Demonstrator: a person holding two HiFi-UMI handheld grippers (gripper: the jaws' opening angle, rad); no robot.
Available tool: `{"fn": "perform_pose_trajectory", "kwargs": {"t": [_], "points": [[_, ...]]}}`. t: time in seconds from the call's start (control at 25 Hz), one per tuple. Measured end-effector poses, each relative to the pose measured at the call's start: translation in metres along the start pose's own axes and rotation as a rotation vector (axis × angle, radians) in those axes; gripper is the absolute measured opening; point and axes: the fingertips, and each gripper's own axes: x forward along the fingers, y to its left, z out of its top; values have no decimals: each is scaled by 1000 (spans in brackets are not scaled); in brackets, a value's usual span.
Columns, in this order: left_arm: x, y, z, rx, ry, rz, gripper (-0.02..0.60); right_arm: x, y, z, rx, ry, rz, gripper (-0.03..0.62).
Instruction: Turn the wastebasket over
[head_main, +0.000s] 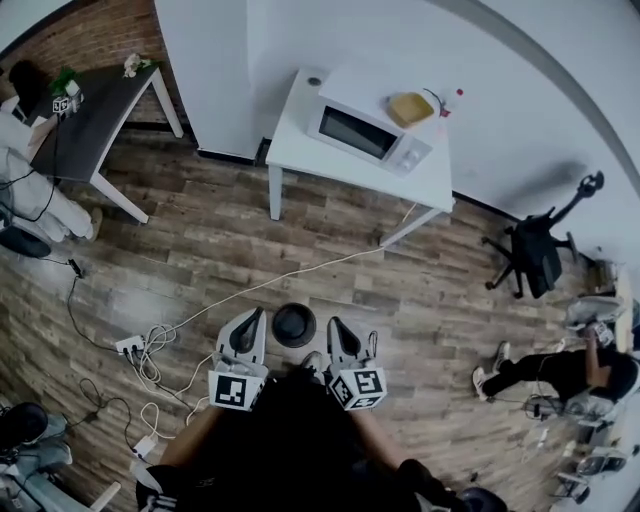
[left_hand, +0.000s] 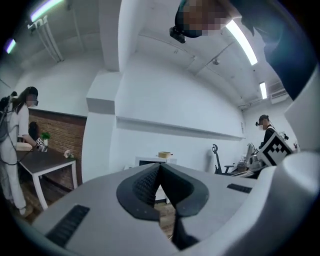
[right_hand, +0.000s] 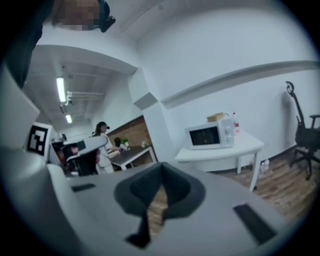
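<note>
Two grippers flank the basket (head_main: 294, 325) in the head view: the left gripper (head_main: 255, 318) at its 9 o'clock, the right gripper (head_main: 334, 327) at its 3 o'clock, both seemingly well above it. The basket sits on the floor (head_main: 420, 300) as a dark round seen from straight overhead. Whether its mouth or its base faces up I cannot tell, so this fits a basket waiting to be turned as well as one already turned. A cable (head_main: 262, 286) runs at its 10 o'clock; a basket that tips and rolls could catch it.

Left gripper view: the fingers (left_hand: 145, 187) are pressed together on nothing and look level across the room at a far bench (left_hand: 150, 161). The basket is out of sight.

Right gripper view: the fingers (right_hand: 175, 187) are likewise together and empty, facing the microwave (right_hand: 210, 134). Any reach down would probably rely on the head view alone, and closed fingers would likely shove a light basket over.
</note>
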Motion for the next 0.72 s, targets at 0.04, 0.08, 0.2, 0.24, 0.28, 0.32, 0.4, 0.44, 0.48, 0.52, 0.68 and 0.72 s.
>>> {"fn": "perform_pose_trajectory", "kwargs": {"t": [0.04,0.08,0.2,0.24,0.28,0.32,0.4,0.44,0.48,0.52,0.68,0.72], "points": [[0,-3,-3,-5,4,5,32,-3,4,3,-2,-5,11,32],[0,-7,-5,-15,6,6,32,-6,7,3,-3,-9,21,32],[0,-17,-8,-32,4,-9,32,-11,8,1,-19,-6,37,32],[0,-20,-8,-28,1,-12,32,-12,7,-1,-23,-1,38,32],[0,-21,-7,-24,-2,-13,32,-13,6,-2,-22,3,40,32],[-1,-22,-8,-23,-2,-11,32,-14,5,-2,-19,5,42,32],[-2,-23,-9,-21,1,-2,32,-15,3,-2,-14,3,48,32],[-4,-23,-10,-19,3,2,32,-15,3,-1,-12,0,52,32],[-5,-22,-11,-17,3,7,32,-15,4,0,-11,-3,58,32],[-6,-22,-12,-14,4,10,32,-15,5,1,-9,-7,64,32],[-10,-18,-13,-12,12,24,32,-13,8,2,-14,-3,78,32],[-12,-17,-14,-16,12,28,32,-13,10,1,-17,1,78,32]]}}
